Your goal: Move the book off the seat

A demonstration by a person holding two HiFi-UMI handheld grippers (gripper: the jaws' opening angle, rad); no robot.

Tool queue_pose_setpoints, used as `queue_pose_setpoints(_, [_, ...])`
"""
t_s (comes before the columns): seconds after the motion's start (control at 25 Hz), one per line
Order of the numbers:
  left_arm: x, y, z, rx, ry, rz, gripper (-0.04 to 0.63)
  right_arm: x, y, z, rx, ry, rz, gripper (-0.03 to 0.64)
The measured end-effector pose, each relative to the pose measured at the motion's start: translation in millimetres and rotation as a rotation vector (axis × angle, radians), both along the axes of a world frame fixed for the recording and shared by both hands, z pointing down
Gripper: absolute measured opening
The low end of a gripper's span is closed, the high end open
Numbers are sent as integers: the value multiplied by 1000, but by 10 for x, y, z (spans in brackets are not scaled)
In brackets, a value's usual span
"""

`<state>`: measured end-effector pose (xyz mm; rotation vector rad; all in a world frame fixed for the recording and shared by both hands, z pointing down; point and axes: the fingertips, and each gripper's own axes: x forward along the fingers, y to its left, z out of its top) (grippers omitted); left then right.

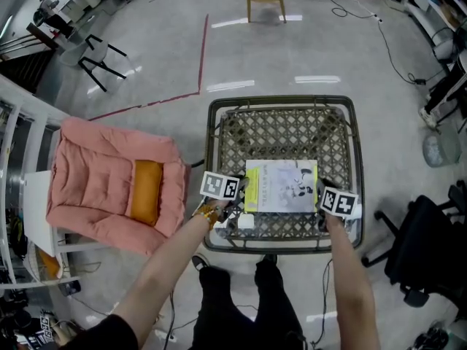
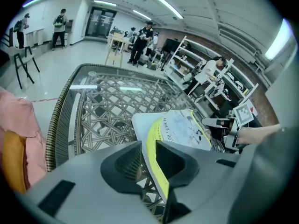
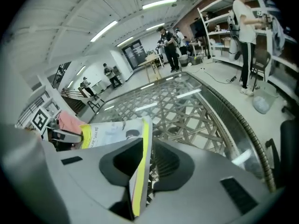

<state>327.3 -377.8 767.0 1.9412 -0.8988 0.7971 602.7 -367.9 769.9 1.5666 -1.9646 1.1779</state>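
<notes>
1. a pink padded armchair [image 1: 102, 184] with an orange cushion [image 1: 144, 192] stands just beside the left side of the woven lattice seat [image 1: 281, 102]; it closes off free travel on that side
2. left gripper [image 2: 148, 162]: jaws clenched on the yellow left edge of the book [image 1: 283, 187], the edge running between both pads
3. the book lies over the near half of the seat, cover up, spanning the gap between the two grippers; a hold on opposite edges is judged to keep the thin volume flat and stop it flopping open
4. right gripper [image 3: 147, 160]: jaws clamped on the book's right edge, mirroring the left hold
5. the braided rim borders the book on all sides, the near rim closest; judged need: raise the book above the rim before any sideways travel
6. open floor lies beyond the far rim and to the right; a black office chair [image 1: 430, 246] stands well apart at the right
</notes>
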Motion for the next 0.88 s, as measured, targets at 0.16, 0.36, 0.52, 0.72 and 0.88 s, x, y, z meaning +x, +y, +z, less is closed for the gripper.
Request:
queue_pose_setpoints(0.16, [80,86,-100,35,16,25,47,-192,-67,-344,124,12,-79,48])
queue_pose_setpoints(0.36, [177,176,-336,95,68,-1,28,-701,50,-570,186,-26,-189,33])
queue_pose_setpoints(0.52, [182,175,-538,138,75,-42,18,-1114,177,-703,200,-23,-260,25])
queue_pose_setpoints(0.72, [82,168,-776,189,47,-56,12,-1604,203,-1050,254,-45,-322,17])
queue_pose_setpoints(0.88, [-46,136,-1091,233,48,-66,12,-1896,136,-1420,305,-49,-344,15])
